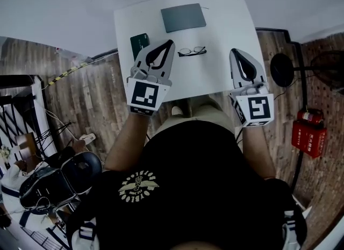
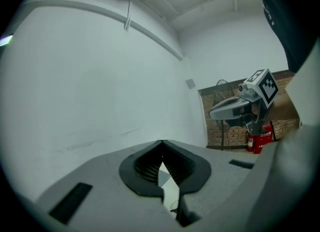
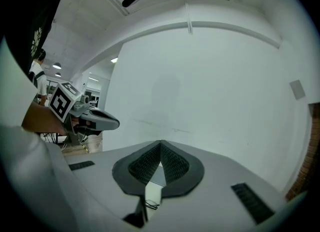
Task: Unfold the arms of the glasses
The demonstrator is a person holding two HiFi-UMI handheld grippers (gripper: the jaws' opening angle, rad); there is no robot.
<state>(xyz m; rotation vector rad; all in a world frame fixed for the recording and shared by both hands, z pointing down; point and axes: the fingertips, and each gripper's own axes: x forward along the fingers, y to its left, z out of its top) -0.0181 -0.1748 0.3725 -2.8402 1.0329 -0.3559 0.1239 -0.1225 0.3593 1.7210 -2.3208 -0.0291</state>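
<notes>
1. White desk [image 1: 228, 77] stands against a pale, bare wall on a wooden plank floor. At the right we see brick, a red fire extinguisher [image 1: 309, 116] and a black fan [image 1: 281, 70]. Loose cables lie on the floor at the left.
2. On the desk, a grey flat slab [image 1: 183, 17] sits at the far edge; we cannot tell whether it is a notebook or a tablet. A dark green card [image 1: 139, 42] lies toward the left.
3. Between the two tools lie the glasses [image 1: 192, 51], lenses toward us. They are just beside the tip of the left gripper [image 1: 171, 42] and well apart from the right gripper [image 1: 235, 51]. Their arms look folded behind the front, though they are small in every view.
4. Both pairs of fingers are pressed together at the tips with nothing between them. Both tools hang over the near half of the desk.
5. We judge that going in like this would only shove the frame across the smooth desk, so the fingers must spread first.
6. A light frame may slide or flip if we pull one arm without holding the front steady.
7. A pinch that lands on a lens, or an arm swung past its hinge stop, could smear the glass or bend the frame.
</notes>
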